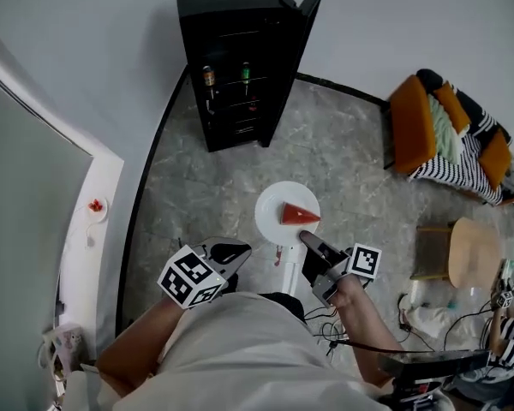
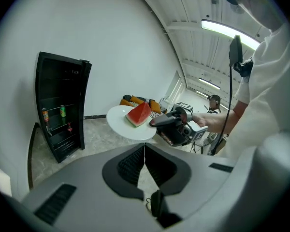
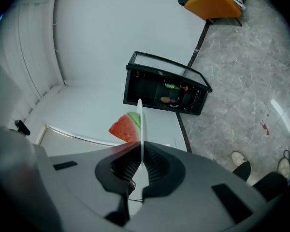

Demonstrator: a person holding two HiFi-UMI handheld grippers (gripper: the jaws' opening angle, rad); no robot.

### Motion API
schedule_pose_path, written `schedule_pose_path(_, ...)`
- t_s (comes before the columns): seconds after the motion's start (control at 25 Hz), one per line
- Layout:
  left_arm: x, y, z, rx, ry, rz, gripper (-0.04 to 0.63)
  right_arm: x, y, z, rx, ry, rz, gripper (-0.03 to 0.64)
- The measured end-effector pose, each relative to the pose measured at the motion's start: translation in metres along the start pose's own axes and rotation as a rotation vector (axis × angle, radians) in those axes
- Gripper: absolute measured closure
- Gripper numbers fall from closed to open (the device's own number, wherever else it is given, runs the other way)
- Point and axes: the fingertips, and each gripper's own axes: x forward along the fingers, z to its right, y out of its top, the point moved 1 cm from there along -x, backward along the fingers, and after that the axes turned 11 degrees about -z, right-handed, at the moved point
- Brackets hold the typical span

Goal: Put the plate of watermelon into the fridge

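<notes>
A white plate (image 1: 274, 214) carries a red watermelon wedge (image 1: 299, 216) above the grey stone floor. My right gripper (image 1: 307, 239) is shut on the plate's near rim. In the right gripper view the plate (image 3: 140, 117) runs edge-on between the pads, with the watermelon (image 3: 125, 127) on its left side. My left gripper (image 1: 235, 249) hangs to the plate's left, shut and holding nothing. Its own view shows the plate (image 2: 122, 123), the wedge (image 2: 139, 114) and the right gripper (image 2: 176, 124) ahead of it. The black fridge (image 1: 238, 58) stands ahead by the wall, its door (image 1: 293, 54) swung open.
Cans and a bottle (image 1: 209, 76) sit on the fridge shelves. An orange chair with striped cloth (image 1: 445, 131) stands at the right, and a round wooden stool (image 1: 473, 251) nearer. Cables (image 1: 325, 322) lie by my feet. A white ledge (image 1: 94, 208) runs along the left.
</notes>
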Motion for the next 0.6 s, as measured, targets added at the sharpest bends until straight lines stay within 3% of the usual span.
schedule_pose_path(0.16, -0.033, 0.009, -0.050, 0.020, 0.012, 0.008, 0.583, 0.059, 0.034, -0.014, -0.014, -0.004, 0.013, 0.592)
schedule_pose_path(0.6, -0.069, 0.034, -0.158, -0.071, 0.077, 0.071, 0.583, 0.197, 0.148, -0.009, -0.021, -0.038, -0.016, 0.592)
